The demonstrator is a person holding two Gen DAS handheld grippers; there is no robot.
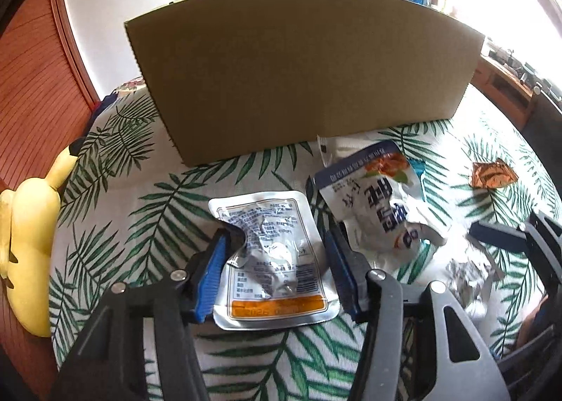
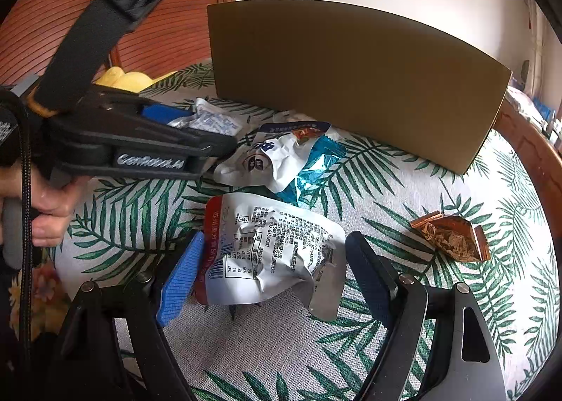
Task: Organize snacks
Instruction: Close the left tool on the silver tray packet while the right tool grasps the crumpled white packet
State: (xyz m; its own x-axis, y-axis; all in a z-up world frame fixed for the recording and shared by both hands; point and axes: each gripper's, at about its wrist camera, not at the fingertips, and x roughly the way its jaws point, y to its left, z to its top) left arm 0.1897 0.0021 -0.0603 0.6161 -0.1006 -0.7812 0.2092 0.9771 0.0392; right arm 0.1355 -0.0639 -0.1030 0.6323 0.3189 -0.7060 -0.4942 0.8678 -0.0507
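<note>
Several snack packets lie on a leaf-print tablecloth in front of a cardboard box [image 1: 302, 67]. My left gripper [image 1: 277, 253] is open around a silver packet with an orange strip [image 1: 277, 260]; its pads do not visibly press it. Right of it lies a white and blue packet [image 1: 379, 204]. My right gripper [image 2: 274, 271] is open around a silver packet with a red edge [image 2: 277, 246]; the left pad touches it, the right finger stands clear. The left gripper body [image 2: 133, 144] shows in the right wrist view. A copper foil packet [image 2: 453, 236] lies to the right.
The cardboard box [image 2: 354, 81] stands upright across the back of the table. A yellow plush toy [image 1: 28, 236] sits at the left table edge. A teal wrapper [image 2: 316, 169] lies under the white and blue packet [image 2: 277, 158]. A wooden cabinet [image 2: 158, 7] stands behind.
</note>
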